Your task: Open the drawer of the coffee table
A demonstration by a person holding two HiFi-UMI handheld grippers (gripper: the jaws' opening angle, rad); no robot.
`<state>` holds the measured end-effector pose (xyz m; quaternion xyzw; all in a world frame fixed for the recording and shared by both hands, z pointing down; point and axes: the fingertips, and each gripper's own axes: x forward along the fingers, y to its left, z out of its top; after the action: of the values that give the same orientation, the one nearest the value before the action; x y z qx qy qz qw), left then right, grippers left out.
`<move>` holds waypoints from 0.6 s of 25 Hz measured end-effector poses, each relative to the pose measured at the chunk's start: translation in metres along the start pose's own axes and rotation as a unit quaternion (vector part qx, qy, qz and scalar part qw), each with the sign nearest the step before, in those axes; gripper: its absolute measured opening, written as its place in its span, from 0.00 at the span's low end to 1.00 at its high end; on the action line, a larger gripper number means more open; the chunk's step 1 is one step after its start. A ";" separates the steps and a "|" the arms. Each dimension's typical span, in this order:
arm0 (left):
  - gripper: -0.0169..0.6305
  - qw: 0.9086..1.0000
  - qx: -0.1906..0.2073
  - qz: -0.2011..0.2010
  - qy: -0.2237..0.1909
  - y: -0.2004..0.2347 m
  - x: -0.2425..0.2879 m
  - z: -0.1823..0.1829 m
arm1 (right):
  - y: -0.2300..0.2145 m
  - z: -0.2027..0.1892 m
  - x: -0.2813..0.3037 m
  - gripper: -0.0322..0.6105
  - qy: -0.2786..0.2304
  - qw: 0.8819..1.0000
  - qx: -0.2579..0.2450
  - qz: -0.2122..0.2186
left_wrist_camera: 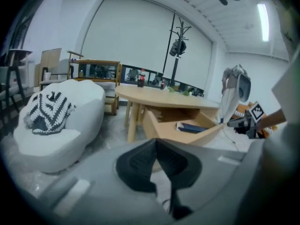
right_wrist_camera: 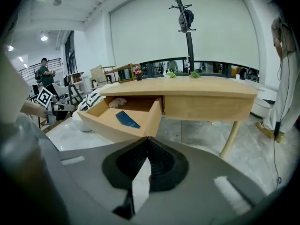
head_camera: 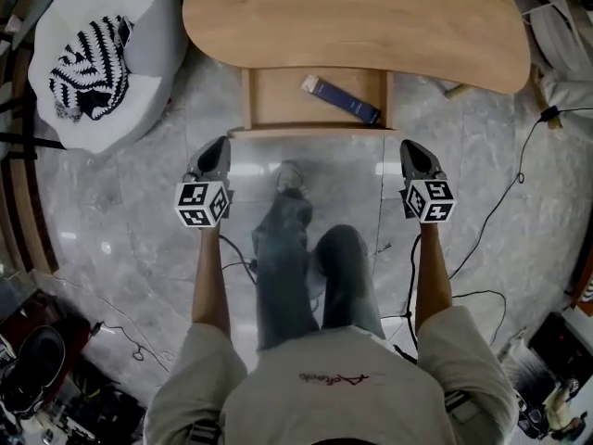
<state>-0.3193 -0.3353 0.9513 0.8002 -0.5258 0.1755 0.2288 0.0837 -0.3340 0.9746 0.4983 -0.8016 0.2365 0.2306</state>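
Light wooden drawer [head_camera: 278,98] stands pulled out; left gripper [head_camera: 220,145] and right gripper [head_camera: 409,146], clenched empty, equally near its front corners.

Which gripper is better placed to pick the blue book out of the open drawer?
Probably the right. The blue book lies toward the right side of the drawer, nearer the right gripper than the left gripper. Both are shut, empty, clear of it.
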 end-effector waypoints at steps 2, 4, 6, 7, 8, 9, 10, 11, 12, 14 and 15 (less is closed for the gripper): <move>0.03 1.000 -0.008 -0.008 0.004 -0.017 -0.012 0.027 | 0.007 0.027 -0.022 0.05 0.011 1.000 -0.001 0.003; 0.03 1.000 -0.010 -0.013 0.008 -0.029 -0.026 0.057 | 0.016 0.058 -0.041 0.05 0.013 1.000 0.005 0.005; 0.03 1.000 -0.013 -0.017 0.010 -0.040 -0.042 0.089 | 0.026 0.092 -0.060 0.06 0.009 1.000 0.011 0.007; 0.03 1.000 -0.014 -0.019 0.011 -0.046 -0.051 0.105 | 0.032 0.109 -0.070 0.05 0.008 1.000 0.012 0.008; 0.03 1.000 -0.015 -0.021 0.013 -0.051 -0.061 0.121 | 0.037 0.127 -0.079 0.05 0.006 1.000 0.013 0.010; 0.03 1.000 -0.015 -0.021 0.014 -0.056 -0.070 0.138 | 0.041 0.145 -0.089 0.05 0.003 1.000 0.014 0.011; 0.03 1.000 -0.014 -0.022 0.015 -0.060 -0.077 0.155 | 0.045 0.163 -0.097 0.05 -0.001 1.000 0.017 0.012; 0.03 1.000 -0.014 -0.023 0.015 -0.064 -0.084 0.173 | 0.047 0.181 -0.105 0.05 -0.006 1.000 0.020 0.011; 0.03 0.999 -0.013 -0.026 0.014 -0.068 -0.091 0.191 | 0.049 0.198 -0.114 0.05 -0.011 1.000 0.026 0.009; 0.03 0.999 -0.011 -0.032 0.014 -0.081 -0.108 0.225 | 0.055 0.230 -0.134 0.05 -0.020 0.999 0.036 0.006; 0.03 0.999 -0.010 -0.035 0.014 -0.089 -0.118 0.242 | 0.060 0.245 -0.146 0.05 -0.022 0.999 0.038 0.006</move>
<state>-0.2730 -0.3485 0.6720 0.8134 -0.4956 0.1738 0.2501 0.0539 -0.3589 0.6856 0.5068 -0.8001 0.2570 0.1922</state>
